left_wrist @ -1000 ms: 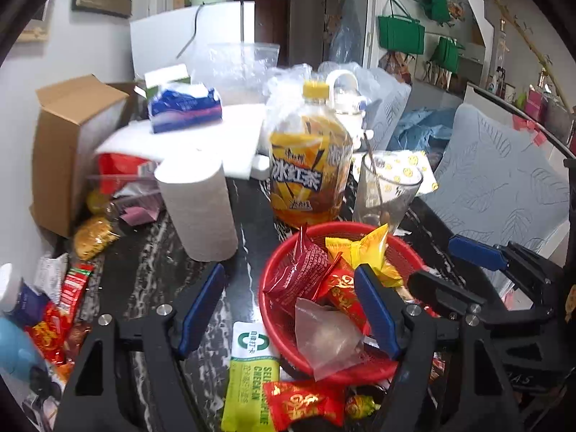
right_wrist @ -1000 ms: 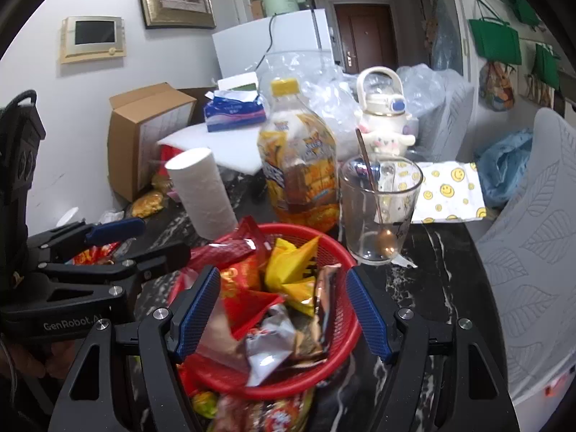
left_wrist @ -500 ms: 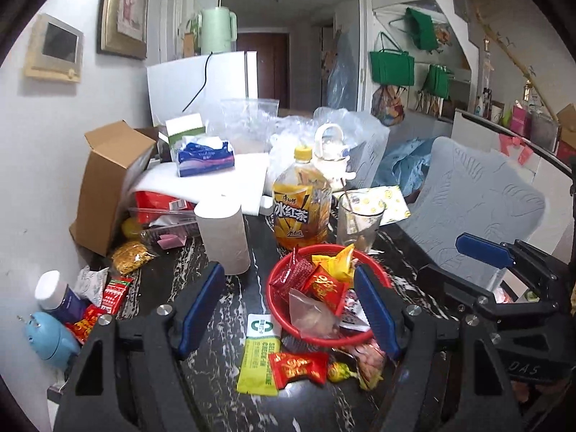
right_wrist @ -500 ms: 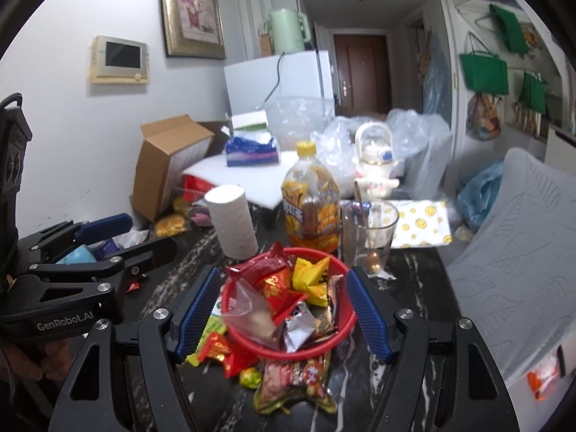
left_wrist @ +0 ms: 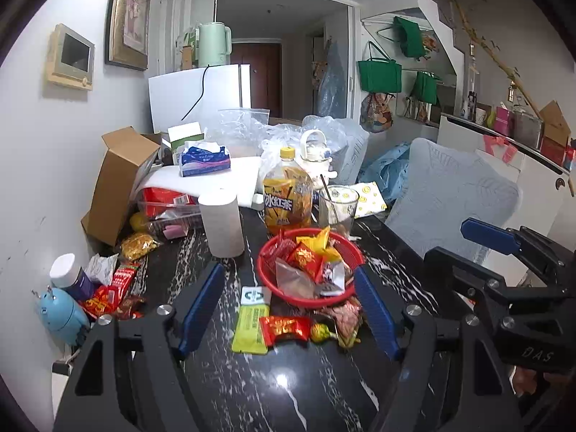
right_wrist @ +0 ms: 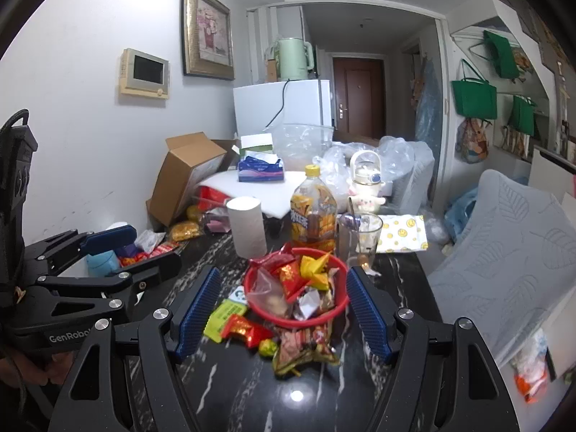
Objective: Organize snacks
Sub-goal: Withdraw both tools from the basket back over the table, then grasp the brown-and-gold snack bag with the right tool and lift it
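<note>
A red basket (left_wrist: 354, 252) (right_wrist: 252, 282) full of wrapped snacks sits on the black marble table (left_wrist: 288, 388). In front of it lie a green packet (left_wrist: 250, 327) (right_wrist: 225, 315), a red packet (left_wrist: 286, 327) (right_wrist: 244, 327), a small round candy (left_wrist: 320, 333) and a brown-red packet (right_wrist: 306, 345). More snacks (left_wrist: 108, 293) lie at the table's left edge. My left gripper (left_wrist: 288, 306) and right gripper (right_wrist: 284, 306) are both open and empty, held back above the near table.
Behind the basket stand a tea bottle (left_wrist: 287, 198), a glass with a spoon (left_wrist: 336, 207) and a paper roll (left_wrist: 221, 223). A tipped cardboard box (left_wrist: 118, 180), a tissue pack (left_wrist: 205, 156) and a chair (left_wrist: 450, 194) at the right crowd the area.
Both grippers have pulled back and up from the basket, so it now appears smaller and farther. Both stay open and empty.
</note>
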The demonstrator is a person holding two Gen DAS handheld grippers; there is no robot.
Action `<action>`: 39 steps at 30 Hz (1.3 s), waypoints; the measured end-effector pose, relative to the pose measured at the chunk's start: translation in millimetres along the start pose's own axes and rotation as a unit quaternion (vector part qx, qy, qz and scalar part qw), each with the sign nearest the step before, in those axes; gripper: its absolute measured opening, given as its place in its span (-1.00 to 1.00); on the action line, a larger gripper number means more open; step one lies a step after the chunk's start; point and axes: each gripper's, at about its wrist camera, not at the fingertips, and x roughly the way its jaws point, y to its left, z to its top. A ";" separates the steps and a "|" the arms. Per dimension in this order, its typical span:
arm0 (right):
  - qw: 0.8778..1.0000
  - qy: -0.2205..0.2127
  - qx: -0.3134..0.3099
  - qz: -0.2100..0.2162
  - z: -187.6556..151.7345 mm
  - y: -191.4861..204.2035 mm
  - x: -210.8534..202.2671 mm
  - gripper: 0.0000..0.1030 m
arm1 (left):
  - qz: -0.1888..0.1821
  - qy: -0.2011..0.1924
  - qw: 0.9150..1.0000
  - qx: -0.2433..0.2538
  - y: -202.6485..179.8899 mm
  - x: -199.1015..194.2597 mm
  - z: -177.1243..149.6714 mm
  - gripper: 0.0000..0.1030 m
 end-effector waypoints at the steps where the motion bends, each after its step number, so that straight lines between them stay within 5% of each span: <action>1: 1.000 0.000 0.001 -0.001 -3.1 0.8 -3.7 0.41 | 0.000 0.001 1.000 0.001 -1.0 -2.3 -3.0 0.43; 22: 0.995 0.087 0.052 0.002 -96.3 1.6 -6.5 0.41 | -0.043 0.087 0.995 0.010 -10.1 11.3 -89.9 0.43; 39: 0.983 0.165 0.080 0.029 -140.0 -4.1 45.6 0.41 | -0.037 0.147 0.987 -0.053 17.1 61.6 -125.1 0.43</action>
